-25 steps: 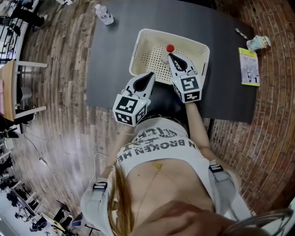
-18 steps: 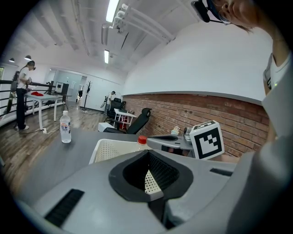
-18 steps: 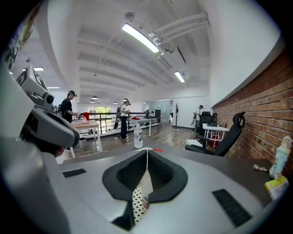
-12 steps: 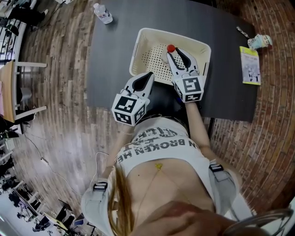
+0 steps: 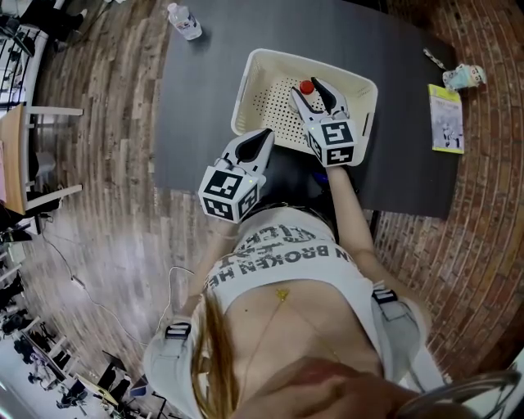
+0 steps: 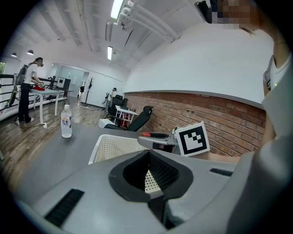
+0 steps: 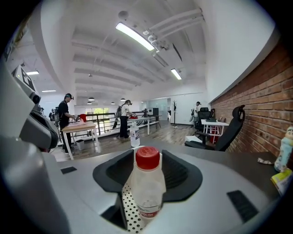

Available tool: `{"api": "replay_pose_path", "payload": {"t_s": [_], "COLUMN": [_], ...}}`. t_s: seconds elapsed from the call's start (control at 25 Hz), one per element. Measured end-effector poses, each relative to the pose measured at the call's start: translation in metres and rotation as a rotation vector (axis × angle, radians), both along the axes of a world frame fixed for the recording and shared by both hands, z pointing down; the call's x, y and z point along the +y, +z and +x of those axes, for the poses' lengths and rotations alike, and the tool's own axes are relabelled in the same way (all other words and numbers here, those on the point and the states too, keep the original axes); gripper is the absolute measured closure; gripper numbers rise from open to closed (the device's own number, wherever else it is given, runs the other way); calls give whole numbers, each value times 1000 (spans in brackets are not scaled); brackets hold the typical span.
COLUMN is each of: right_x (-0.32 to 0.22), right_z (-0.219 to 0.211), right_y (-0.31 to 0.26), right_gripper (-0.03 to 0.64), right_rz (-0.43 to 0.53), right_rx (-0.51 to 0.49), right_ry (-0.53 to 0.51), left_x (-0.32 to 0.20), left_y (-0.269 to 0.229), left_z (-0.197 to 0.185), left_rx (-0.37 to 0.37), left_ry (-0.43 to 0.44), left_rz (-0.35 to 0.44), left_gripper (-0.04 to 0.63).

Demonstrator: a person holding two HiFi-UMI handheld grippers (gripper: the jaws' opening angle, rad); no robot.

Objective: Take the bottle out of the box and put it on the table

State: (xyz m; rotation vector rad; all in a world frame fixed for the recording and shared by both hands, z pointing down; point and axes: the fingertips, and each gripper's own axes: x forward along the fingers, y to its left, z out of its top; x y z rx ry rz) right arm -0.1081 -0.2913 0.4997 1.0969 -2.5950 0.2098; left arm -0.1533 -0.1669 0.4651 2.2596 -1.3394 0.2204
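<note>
A clear bottle with a red cap [image 5: 306, 86] stands upright in the white perforated box [image 5: 254, 65] on the dark table [image 5: 205, 106]. My right gripper [image 5: 309, 88] reaches into the box with its jaws opening. In the right gripper view the bottle [image 7: 147, 187] stands between the black pads [image 7: 181, 176] with a gap on each side. My left gripper [image 5: 265, 135] hovers at the box's near rim, jaws shut and holding nothing. The left gripper view shows the box [image 6: 107, 148] ahead of the left gripper [image 6: 149, 157], and the right gripper [image 6: 158, 137] over it.
A second water bottle [image 5: 184, 23] stands on the table's far left corner. A booklet [image 5: 446, 119] and a small colourful bottle [image 5: 464, 76] lie on the table's right end. Brick and wood floor surrounds the table. People work at desks in the background.
My right gripper has moved further into the box and its jaws have spread from shut to wide on either side of the red cap. The left gripper has stayed where it was.
</note>
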Motion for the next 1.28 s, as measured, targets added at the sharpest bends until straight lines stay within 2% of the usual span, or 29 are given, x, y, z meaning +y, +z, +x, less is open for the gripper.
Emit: {"api": "replay_pose_path", "payload": {"t_s": [0.08,0.52,1.28], "right_x": [-1,2,3], "right_z": [0,-2,-1], "right_y": [4,5,2], "right_gripper": [457,460,460], "right_rz": [-10,21,-13], "right_rx": [4,9,24], "right_ry": [0,-8,-20], "left_x": [-2,-4,7], "left_y": [3,8,2], "left_z": [-1,3,0], "left_rx": [-1,11,12], "left_ry": [0,12,-2], "left_rz": [-5,-15,-2], "left_gripper": [592,592,592]}}
